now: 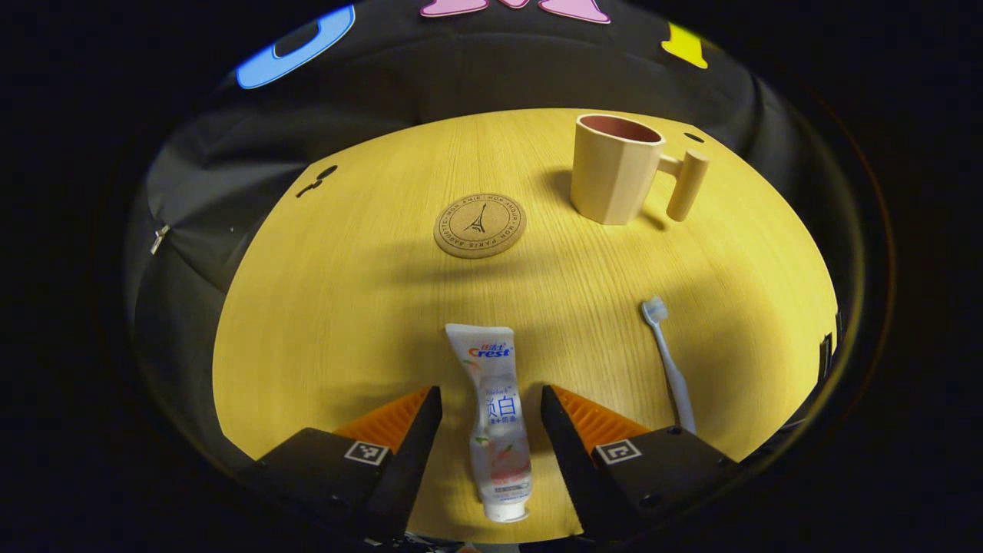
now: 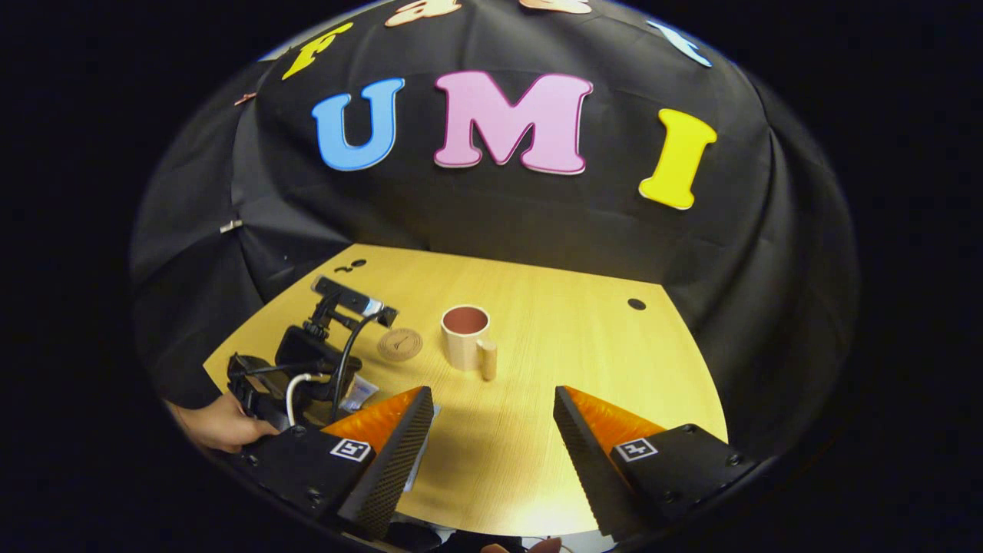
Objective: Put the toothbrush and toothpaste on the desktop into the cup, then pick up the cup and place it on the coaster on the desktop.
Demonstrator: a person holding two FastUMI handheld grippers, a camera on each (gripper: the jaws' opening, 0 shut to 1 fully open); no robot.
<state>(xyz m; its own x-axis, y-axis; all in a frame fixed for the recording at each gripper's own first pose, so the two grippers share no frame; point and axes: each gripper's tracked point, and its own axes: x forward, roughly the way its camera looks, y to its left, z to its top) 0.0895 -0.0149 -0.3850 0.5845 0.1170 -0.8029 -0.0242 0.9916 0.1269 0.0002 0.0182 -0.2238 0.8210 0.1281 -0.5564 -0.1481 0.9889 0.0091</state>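
Left gripper [image 1: 491, 415] straddling the toothpaste [image 1: 495, 418], first pickup not yet closed.
Its fingers stand wide apart, the tube lying between them untouched on the surface [image 1: 345, 307]; coaster [image 1: 480, 225] and cup [image 1: 614, 169] lie beyond, toothbrush [image 1: 668, 365] just outside the right finger. Next: lower, squeeze. Right gripper [image 2: 491, 430] hangs open, empty.

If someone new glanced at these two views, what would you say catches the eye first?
Most striking is the white toothpaste tube lying on the yellow wooden desktop, right between the open fingers of the left gripper. Behind it, the round cork coaster sits mid-table, with the beige handled cup upright to its right. The pale blue toothbrush lies right of the tube.
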